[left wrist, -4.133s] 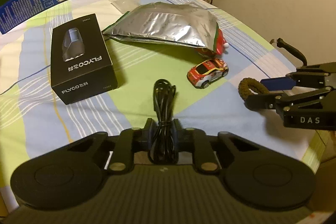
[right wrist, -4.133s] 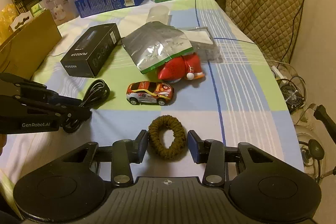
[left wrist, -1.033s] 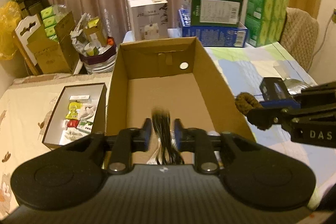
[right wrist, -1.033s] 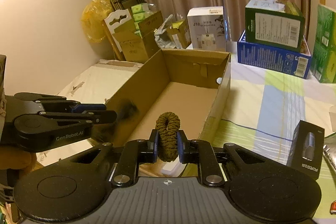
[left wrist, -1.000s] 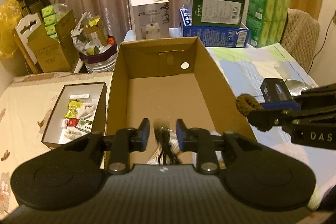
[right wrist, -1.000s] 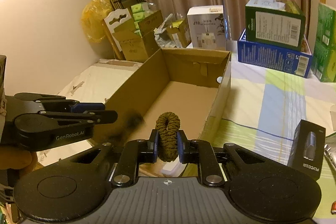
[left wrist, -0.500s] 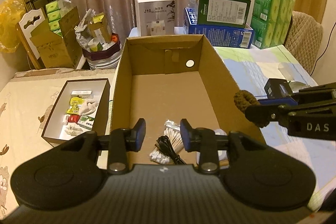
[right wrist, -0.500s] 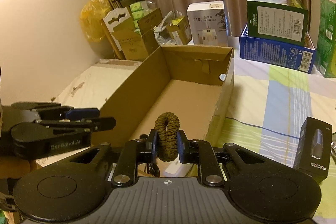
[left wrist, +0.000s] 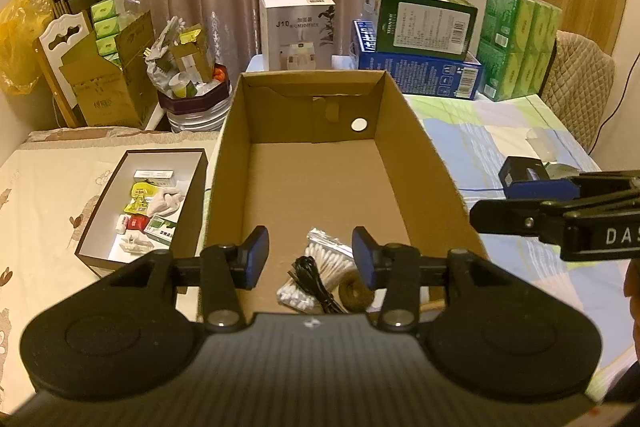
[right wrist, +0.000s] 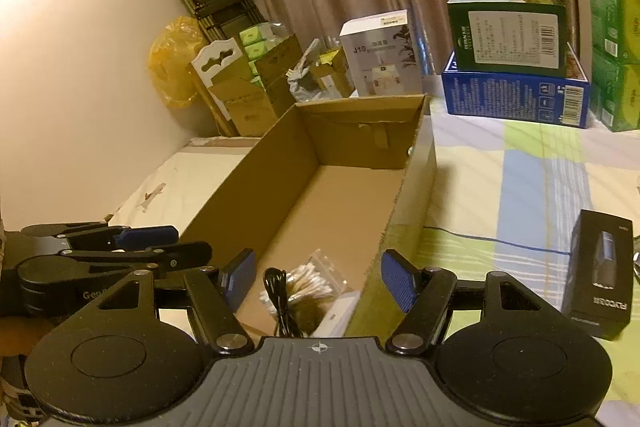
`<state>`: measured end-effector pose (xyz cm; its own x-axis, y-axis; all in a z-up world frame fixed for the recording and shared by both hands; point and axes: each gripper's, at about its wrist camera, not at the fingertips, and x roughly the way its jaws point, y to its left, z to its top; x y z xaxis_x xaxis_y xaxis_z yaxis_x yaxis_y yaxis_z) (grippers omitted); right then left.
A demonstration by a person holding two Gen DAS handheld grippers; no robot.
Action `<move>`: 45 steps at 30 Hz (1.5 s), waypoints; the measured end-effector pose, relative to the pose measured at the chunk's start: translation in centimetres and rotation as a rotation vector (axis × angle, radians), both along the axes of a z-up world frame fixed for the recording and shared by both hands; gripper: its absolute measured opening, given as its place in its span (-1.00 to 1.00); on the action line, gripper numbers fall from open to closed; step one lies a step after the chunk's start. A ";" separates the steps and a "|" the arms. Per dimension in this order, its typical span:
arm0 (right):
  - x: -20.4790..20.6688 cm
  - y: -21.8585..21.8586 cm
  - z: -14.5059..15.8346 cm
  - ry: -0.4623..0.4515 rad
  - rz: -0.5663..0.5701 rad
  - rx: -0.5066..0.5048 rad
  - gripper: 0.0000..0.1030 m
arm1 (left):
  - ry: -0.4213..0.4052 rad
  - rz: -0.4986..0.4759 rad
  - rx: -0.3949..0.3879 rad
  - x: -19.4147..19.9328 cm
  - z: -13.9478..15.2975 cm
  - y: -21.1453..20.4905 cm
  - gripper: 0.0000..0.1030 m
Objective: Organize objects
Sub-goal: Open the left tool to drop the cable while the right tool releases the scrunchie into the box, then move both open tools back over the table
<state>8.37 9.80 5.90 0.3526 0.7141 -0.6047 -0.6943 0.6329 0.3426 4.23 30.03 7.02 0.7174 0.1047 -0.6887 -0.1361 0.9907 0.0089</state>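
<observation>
While your left view alone shows the white tray (left wrist: 96, 211), both grippers (left wrist: 306, 253) (right wrist: 316, 277) are opening, empty; cable (left wrist: 316, 283) and ring (left wrist: 354, 289), gripped a second ago, lie in the box (left wrist: 420, 147).

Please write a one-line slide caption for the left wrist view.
Left hand-held gripper, jaws opening and empty, above a cardboard box holding a black cable, cotton swabs and a brown hair tie.
</observation>
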 end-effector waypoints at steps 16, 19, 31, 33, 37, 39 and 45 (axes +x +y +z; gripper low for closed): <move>-2.1 -7.1 2.8 -0.070 -0.088 -0.038 0.28 | -0.028 -0.052 -0.005 -1.8 1.8 -5.1 0.47; -2.1 -9.0 3.4 -0.076 -0.119 -0.031 0.28 | -0.039 -0.067 -0.003 -1.9 2.2 -6.6 0.59; -3.9 -18.7 5.4 -0.142 -0.256 -0.048 0.30 | -0.119 -0.142 -0.013 -2.9 4.3 -12.9 0.98; -3.9 -20.6 5.5 -0.151 -0.293 -0.056 0.31 | -0.131 -0.161 -0.013 -2.9 4.6 -14.2 0.99; -4.3 -24.4 5.9 -0.168 -0.363 -0.066 0.33 | -0.141 -0.203 -0.012 -2.6 5.0 -16.9 0.99; -4.6 -26.4 6.1 -0.179 -0.397 -0.070 0.34 | -0.142 -0.223 -0.017 -2.4 4.9 -18.1 0.99; -5.6 -30.9 5.7 -0.193 -0.486 -0.093 0.37 | -0.135 -0.256 -0.047 -1.8 4.1 -21.3 0.99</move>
<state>2.79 -21.10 11.59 0.7406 0.3873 -0.5491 -0.3582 0.9190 0.1650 2.44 8.70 11.08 0.8022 -0.1210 -0.5847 0.1214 0.9918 -0.0386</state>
